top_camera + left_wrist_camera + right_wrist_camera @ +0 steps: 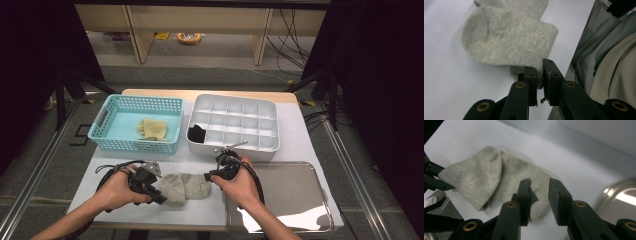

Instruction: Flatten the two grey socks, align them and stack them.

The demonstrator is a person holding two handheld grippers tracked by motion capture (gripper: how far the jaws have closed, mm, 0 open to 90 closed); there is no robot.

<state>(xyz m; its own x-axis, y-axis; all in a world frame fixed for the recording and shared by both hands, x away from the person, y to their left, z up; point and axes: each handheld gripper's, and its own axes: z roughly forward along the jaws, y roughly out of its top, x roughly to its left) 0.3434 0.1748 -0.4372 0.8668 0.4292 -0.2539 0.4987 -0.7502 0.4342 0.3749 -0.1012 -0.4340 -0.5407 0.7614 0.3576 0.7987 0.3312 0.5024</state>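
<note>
A folded grey sock (187, 186) lies on the white table near its front edge, between my two grippers. My left gripper (158, 193) is at the sock's left end. In the left gripper view its jaws (539, 65) stand nearly together, with a fold of the sock's edge (509, 40) pinched between the pads. My right gripper (208, 176) is at the sock's right end. In the right gripper view it (540, 182) hangs open just above the sock (481, 175), its pads apart and pressing on nothing.
A teal basket (105, 127) at the back left holds a beige cloth (152, 129). To its right, a white divided tray (272, 107) has a black item (197, 133) in one front compartment. A shiny metal tray (295, 195) lies at the front right, beside the sock.
</note>
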